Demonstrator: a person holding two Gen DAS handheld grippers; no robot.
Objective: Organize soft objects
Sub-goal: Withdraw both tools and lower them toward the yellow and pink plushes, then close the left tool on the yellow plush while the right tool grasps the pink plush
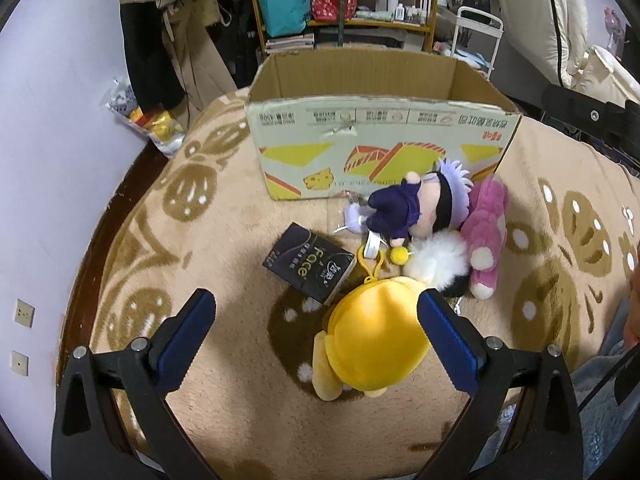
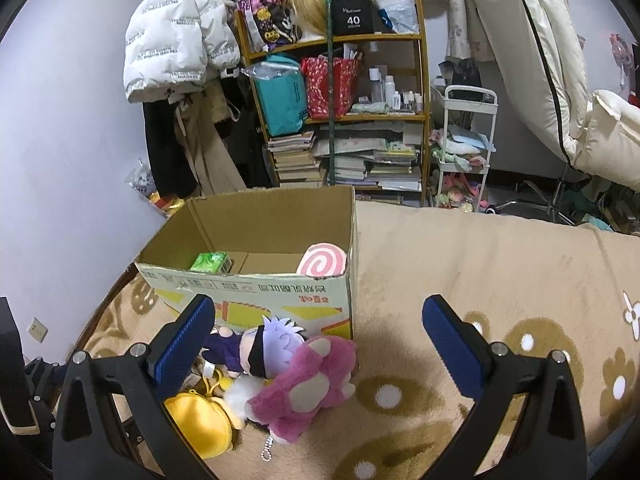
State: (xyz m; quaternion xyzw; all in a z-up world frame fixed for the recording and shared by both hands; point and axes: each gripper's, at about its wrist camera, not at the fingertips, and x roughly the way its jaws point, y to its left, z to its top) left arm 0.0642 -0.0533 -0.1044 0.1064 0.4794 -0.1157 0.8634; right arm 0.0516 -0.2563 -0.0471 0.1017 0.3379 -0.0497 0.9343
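Note:
An open cardboard box stands on the beige blanket; in the right wrist view it holds a pink swirl plush and a green pack. In front of it lie a yellow plush, a purple-clad doll, a pink plush, a white fluffy toy and a black tissue pack. My left gripper is open just above the yellow plush. My right gripper is open above the pink plush and doll.
The blanket covers a bed with a dark wooden edge at the left, by a lilac wall. Behind the box stand a cluttered shelf, hanging coats and a white trolley.

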